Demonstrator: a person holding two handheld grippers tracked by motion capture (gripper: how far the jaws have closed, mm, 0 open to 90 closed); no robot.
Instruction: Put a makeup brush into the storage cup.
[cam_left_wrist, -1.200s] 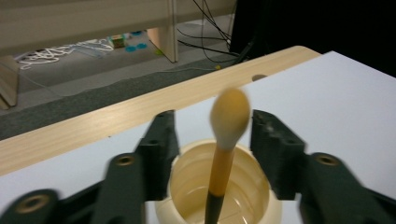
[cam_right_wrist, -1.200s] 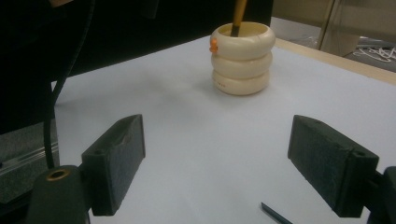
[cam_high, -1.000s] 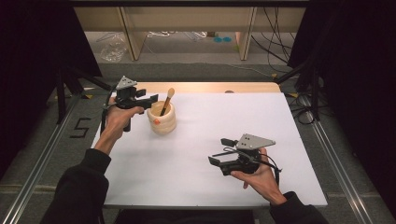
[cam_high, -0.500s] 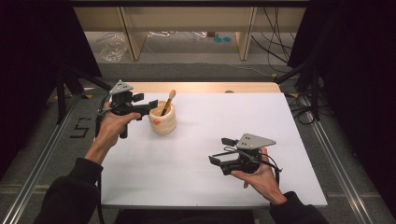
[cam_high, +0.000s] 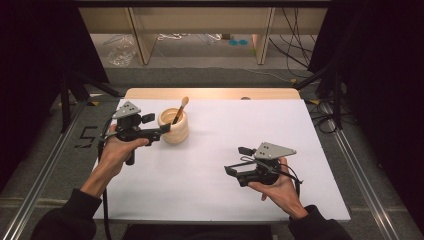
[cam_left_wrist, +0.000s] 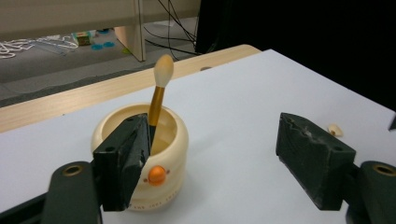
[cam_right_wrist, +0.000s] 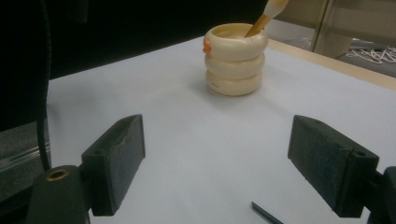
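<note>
In the high view, the cup (cam_high: 174, 127) is standing at the upper left of the white table (cam_high: 215, 165), with a brush (cam_high: 179, 110) leaning out of it toward the upper right. The left gripper (cam_high: 161, 131) is lying level at the left of the frame in the left hand (cam_high: 116, 150), its tips pointing right and reaching the cup's left side; whether they are touching it is too small to tell here. The right gripper (cam_high: 231, 170) is sitting at the lower right in the right hand (cam_high: 276, 189), pointing left, well apart from the cup. In the left gripper view, the jaws are standing wide and have just been opening, with nothing pressed between the pads. The cup (cam_left_wrist: 140, 156), cream and ringed with an orange knob on its front, is sitting at the lower left of the frame, partly behind the left jaw, so most of it is lying off to that side rather than in the gap. The brush (cam_left_wrist: 159, 91) is rising from the cup toward the top centre, pale tip up. A small pale bit (cam_left_wrist: 334, 129) is lying on the table (cam_left_wrist: 243, 116) at the right edge. In the right gripper view, the jaws are spread wide over bare table (cam_right_wrist: 205, 154), gripping nothing. The cup (cam_right_wrist: 236, 59) is standing far off at the top centre, and the brush (cam_right_wrist: 268, 14) is slanting out of it to the upper right, cut by the frame's edge.
</note>
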